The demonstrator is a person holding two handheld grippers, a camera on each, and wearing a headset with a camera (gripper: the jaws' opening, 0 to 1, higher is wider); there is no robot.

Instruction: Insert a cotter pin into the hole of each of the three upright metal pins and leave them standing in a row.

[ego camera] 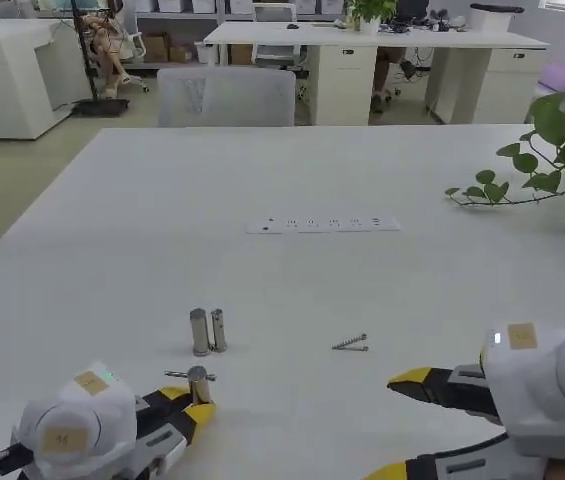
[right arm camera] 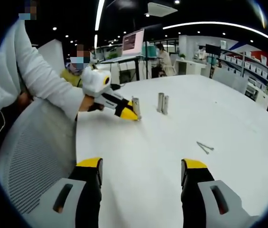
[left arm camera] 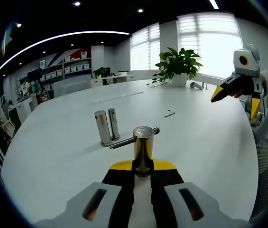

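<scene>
White and broad, the surface (ego camera: 382,170) carries little beyond two upright metal pins, the standing pair (ego camera: 208,331), which stand side by side, touching or nearly so. Just nearer the person than that pair, the left tongs (ego camera: 194,402) pinch a third pin (ego camera: 198,383) low on its shank and hold it upright. A cotter pin (ego camera: 180,375) passes through the hole near its top and sticks out on both sides. To the right of the standing pair, well apart from it, a loose cotter pin (ego camera: 350,344) lies flat. The right tongs (ego camera: 380,428) hover nearer the person than that loose piece, spread wide and holding nothing. Whether the standing pair already carry cotter pins is too small to tell.

The metal pins look like polished steel, so they are probably stiff, dense for their bulk and slick. Tall on a narrow foot, they should tip at a slight sideways knock. The safest hold seems to be low on the shank, square across and clear of the hole. The loose cotter pin is thin wire, likely very light and a little springy in the legs. Lying flat on a smooth surface, it may skid away from closing jaws. It is best taken by its looped head, leaving the legs free to lead into a hole.
</scene>
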